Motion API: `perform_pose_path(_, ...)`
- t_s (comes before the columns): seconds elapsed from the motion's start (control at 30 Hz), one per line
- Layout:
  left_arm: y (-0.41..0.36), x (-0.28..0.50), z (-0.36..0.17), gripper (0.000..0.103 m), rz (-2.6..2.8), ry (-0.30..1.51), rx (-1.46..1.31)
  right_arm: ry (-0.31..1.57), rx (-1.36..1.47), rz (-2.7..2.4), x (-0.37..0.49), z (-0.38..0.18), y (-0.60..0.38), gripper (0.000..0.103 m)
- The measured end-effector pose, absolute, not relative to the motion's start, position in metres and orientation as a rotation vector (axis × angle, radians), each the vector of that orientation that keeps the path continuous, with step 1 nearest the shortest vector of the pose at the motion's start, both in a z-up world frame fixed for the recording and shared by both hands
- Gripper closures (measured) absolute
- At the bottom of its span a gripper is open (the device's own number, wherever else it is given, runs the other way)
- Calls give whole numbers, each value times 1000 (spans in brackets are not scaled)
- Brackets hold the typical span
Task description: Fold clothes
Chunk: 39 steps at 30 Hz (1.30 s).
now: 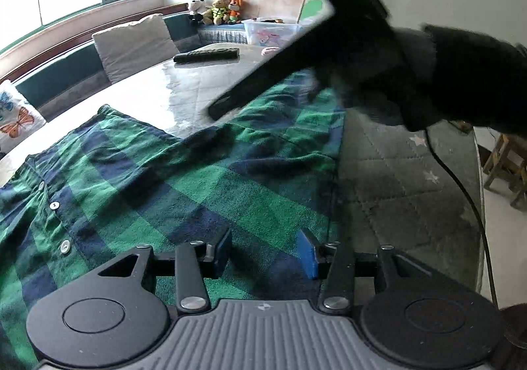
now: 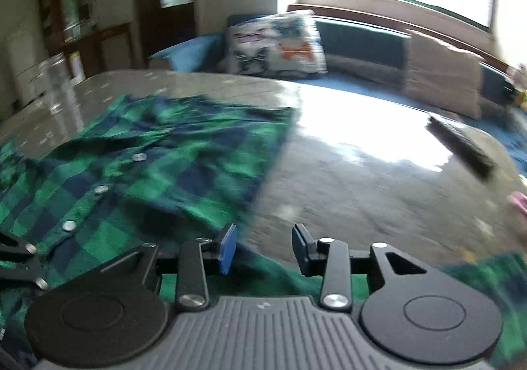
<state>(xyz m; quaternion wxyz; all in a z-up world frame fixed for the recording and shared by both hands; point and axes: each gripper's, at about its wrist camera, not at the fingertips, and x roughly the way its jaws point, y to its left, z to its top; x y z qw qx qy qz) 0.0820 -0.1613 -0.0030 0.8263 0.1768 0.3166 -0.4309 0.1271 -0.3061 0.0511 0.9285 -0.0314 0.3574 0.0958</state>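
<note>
A soft, limp green-and-navy plaid shirt [image 1: 184, 172] lies rumpled on the glossy tabletop [image 2: 362, 156], left claw [image 1: 266, 254] and right claw [image 2: 265, 248] both released above it, its hem edges likely the easiest grip

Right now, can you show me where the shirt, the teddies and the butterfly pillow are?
shirt [image 1: 197, 179]: left wrist view, middle of the checked cloth.
teddies [image 1: 222, 9]: left wrist view, the middle toy's striped tummy.
butterfly pillow [image 2: 276, 44]: right wrist view, middle of its printed front.
</note>
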Motion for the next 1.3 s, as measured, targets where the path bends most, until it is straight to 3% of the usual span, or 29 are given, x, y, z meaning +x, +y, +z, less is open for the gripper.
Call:
perform_pose_path(0.13,-156,79,3,45,-894,663,346,720,-59,-14,110,49,-354,51)
perform_pose_path(0.37,-144,75,14,17,-825,630,286,718,-28,-320,99,37,-427,50)
perform_pose_path(0.63,-129,73,21,1,-759,622,225,711,96,-462,96,26,-482,48)
perform_pose_path(0.8,-122,71,22,0,-733,628,189,699,181,-455,95,18,-496,49)
perform_pose_path(0.97,-116,72,22,0,-697,646,161,687,179,-468,90,19,-500,61)
perform_pose_path(1.07,-113,73,22,0,-681,652,148,674,186,-477,89,22,-502,51)
perform_pose_path(1.1,-113,73,22,0,-675,655,145,671,180,-483,90,22,-502,42)
perform_pose_path(1.13,-113,73,21,0,-670,660,142,668,174,-489,91,21,-502,40)
perform_pose_path(1.3,-110,71,18,0,-652,678,131,674,192,-492,95,17,-506,41)
